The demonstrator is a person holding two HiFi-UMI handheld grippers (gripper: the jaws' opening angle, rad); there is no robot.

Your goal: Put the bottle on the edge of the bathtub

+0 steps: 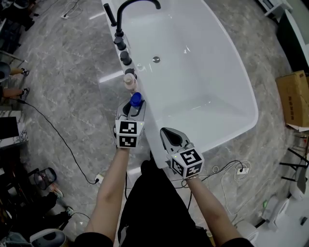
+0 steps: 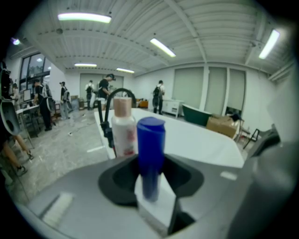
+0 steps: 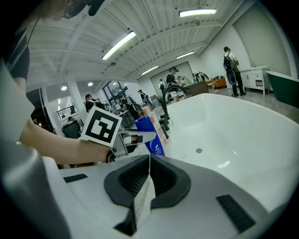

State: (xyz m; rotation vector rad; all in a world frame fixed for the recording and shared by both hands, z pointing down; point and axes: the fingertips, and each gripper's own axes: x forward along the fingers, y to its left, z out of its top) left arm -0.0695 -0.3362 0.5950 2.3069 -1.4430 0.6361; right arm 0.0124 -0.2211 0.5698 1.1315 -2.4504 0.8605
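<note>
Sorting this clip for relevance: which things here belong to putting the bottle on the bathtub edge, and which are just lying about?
Job in hand: blue bottle, held by the left gripper; bathtub.
Lying about: white bottle, faucet, cardboard box, floor cable.

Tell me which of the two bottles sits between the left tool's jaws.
The blue bottle, gripped by the left tool. The white bottle with the pinkish cap stands free on the bathtub rim beyond it.

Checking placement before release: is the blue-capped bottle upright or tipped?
Upright: the blue-capped bottle stands vertical in the left gripper, cap up.
</note>
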